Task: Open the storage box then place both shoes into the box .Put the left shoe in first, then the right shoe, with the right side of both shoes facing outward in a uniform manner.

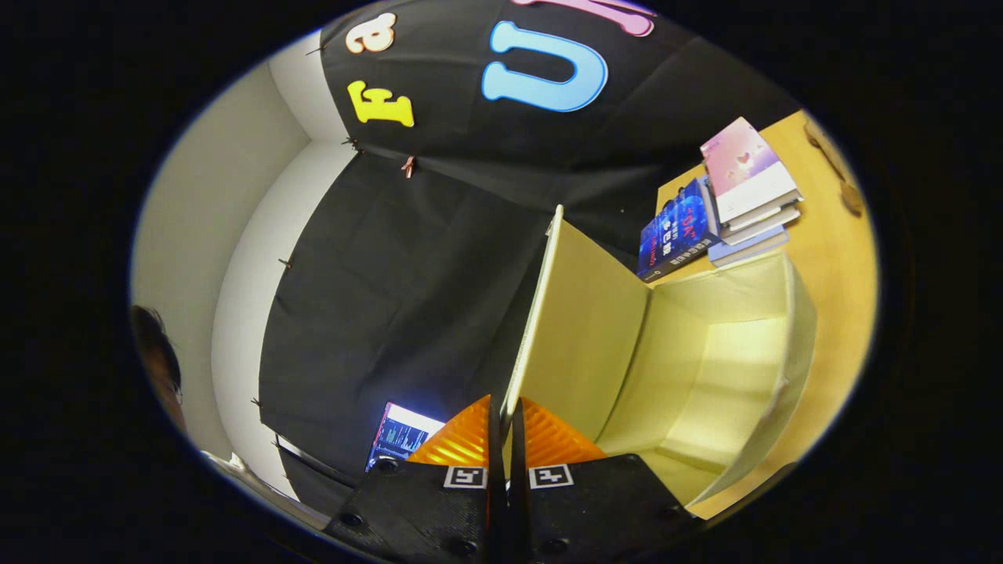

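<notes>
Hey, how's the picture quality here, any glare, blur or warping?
Gripper view: strong fisheye warping tilts and bends the table and books; the storage box interior glows bright, slightly washed out; the laptop screen glares; the gripper, pinching the box lid, looks sharp.

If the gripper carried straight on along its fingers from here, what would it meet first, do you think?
The gripper is shut on the storage box's lid, so the lid itself lies ahead; beyond its edge, probably the black cloth wall.

gripper view | rolled sideways | close behind fingers (505, 439) | faces open storage box (705, 376), booth wall beyond
</notes>
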The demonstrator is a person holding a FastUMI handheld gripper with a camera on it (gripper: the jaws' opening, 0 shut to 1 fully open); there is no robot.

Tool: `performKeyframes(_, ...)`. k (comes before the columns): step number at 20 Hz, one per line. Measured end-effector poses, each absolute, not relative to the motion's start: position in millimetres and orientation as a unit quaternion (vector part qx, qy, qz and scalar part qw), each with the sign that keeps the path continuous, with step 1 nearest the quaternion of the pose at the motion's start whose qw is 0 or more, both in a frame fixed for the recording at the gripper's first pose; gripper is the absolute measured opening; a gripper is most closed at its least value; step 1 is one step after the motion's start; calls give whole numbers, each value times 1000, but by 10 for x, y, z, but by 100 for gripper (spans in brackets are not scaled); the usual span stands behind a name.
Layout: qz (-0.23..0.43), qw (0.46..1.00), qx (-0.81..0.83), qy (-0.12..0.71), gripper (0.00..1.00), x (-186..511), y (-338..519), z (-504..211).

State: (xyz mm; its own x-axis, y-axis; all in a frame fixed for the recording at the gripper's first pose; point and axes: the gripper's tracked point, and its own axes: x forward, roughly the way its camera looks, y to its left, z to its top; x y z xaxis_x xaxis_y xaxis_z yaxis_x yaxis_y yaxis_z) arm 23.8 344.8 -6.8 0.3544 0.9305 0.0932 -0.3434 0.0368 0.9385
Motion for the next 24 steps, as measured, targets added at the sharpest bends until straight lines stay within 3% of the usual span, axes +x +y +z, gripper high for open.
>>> performKeyframes(12, 489, 670, 470, 301, 5, 282, 4603, 84)
performKeyframes(17, 486, 676, 457, 313, 14, 272, 4849, 37)
performKeyframes(24, 475, 702, 427, 314, 81, 296, 4846, -113)
